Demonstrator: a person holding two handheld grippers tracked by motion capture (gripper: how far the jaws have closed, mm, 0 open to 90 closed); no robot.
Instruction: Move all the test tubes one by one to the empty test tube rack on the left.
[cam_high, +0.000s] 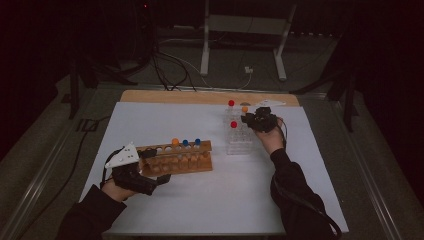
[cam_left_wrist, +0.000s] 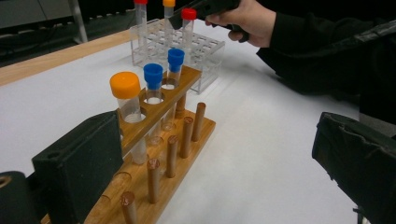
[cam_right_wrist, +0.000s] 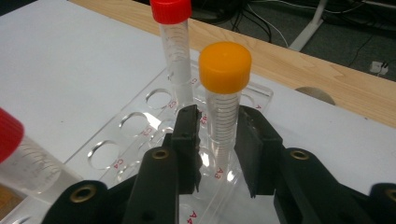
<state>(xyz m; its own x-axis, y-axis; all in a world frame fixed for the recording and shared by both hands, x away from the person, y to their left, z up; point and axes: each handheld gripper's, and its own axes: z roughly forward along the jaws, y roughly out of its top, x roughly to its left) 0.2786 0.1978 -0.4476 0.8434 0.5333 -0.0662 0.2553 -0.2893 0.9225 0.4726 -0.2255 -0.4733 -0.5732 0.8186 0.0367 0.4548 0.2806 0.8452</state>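
Item: orange tube (cam_right_wrist: 223, 100), stood upright in clear rack (cam_right_wrist: 140, 135), hole marked A3, far right of table (cam_high: 220, 200). Straddled by right gripper (cam_right_wrist: 217, 154); jaws apart, one either side of barrel below cap, gaps showing, not yet pinched. Judged light, rigid, smooth-walled plastic; likely slippery, apt to tilt if squeezed off-centre. Best taken on barrel just under cap, lifted straight. Left gripper (cam_left_wrist: 205, 163) spread wide about end of wooden rack (cam_left_wrist: 159, 140); near jaw against it, steadying.
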